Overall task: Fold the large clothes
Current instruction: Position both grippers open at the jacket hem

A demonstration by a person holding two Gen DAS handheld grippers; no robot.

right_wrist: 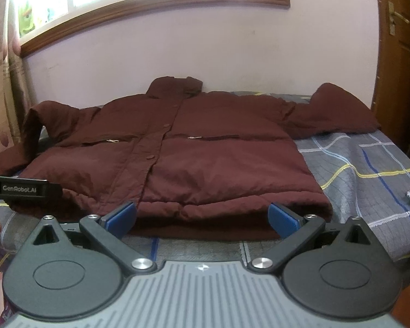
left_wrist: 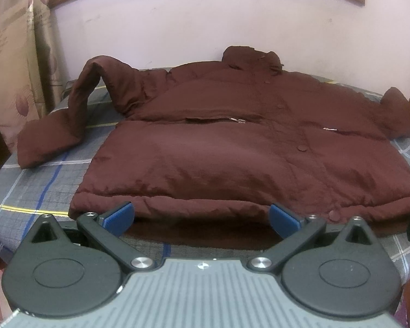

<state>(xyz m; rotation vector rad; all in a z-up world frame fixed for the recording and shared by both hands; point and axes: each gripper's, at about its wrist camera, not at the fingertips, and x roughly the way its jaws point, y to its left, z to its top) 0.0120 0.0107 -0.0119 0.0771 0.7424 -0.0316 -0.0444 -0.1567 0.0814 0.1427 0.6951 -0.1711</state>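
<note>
The maroon jacket (left_wrist: 232, 142) lies front-up and buttoned on the bed (left_wrist: 41, 186), sleeves thrown out to both sides, apparently spread ready for folding. The left gripper (left_wrist: 201, 217) and right gripper (right_wrist: 202, 218) both stand apart and empty at the near hem. A checked grey sheet covers the bed; a pale wall (right_wrist: 177, 49) and wood-framed window (right_wrist: 150, 2) rise behind.

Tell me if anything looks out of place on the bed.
The jacket lies flat, but its sleeve on the curtain side humps up in an arch instead of lying flat on the bed sheet.
</note>
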